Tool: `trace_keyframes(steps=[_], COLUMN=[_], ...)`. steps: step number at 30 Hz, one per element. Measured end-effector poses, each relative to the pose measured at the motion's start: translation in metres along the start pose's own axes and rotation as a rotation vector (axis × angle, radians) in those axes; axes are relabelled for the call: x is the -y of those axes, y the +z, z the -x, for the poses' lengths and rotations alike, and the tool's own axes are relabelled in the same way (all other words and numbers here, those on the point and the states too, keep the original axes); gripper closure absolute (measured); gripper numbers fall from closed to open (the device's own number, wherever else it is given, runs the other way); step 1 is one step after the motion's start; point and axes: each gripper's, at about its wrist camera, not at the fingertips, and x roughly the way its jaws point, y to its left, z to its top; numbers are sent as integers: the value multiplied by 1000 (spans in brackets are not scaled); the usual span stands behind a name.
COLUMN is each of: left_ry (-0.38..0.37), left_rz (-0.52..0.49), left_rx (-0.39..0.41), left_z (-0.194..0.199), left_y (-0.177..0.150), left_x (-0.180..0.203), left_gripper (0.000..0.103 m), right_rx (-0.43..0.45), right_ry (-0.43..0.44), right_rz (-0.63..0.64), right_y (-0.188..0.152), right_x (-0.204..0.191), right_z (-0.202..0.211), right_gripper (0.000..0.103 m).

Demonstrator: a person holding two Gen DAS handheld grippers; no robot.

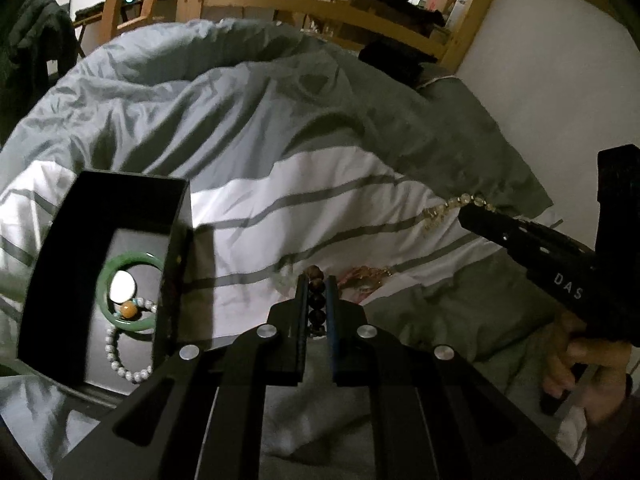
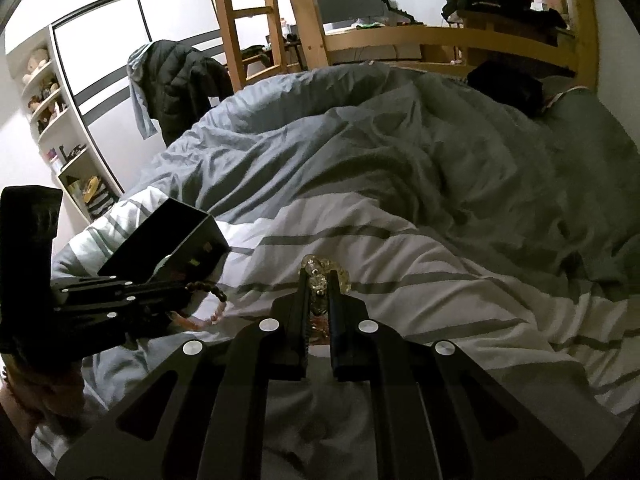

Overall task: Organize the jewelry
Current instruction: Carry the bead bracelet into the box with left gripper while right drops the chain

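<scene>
While "DAS" marks the right gripper (image 1: 466, 210) clenching clear beads (image 2: 320, 276), the left gripper (image 1: 316, 292) clamps brown beads (image 1: 316, 300).

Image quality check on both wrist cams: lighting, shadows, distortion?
Left wrist: dim; black box interior shadowed, jade bangle still readable; left hand-held gripper casts a shadow on the duvet. Right wrist: strong fisheye curving of the bed frame; crystal bracelet soft, glinting at the right hand-held gripper.
</scene>
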Motion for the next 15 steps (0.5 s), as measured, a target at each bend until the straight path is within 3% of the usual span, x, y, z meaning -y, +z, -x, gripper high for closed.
trace_keyframes(steps=[15], left_ry=[4], left_rz=[-30], left_rx=[79], left_z=[43], left_y=[6], left_x=[6], left_gripper=[95], right_rx=[15], right_ry=[-18], right_rz=[50], right_y=[15], right_x=[-34], right_z=[29], right_gripper=[95])
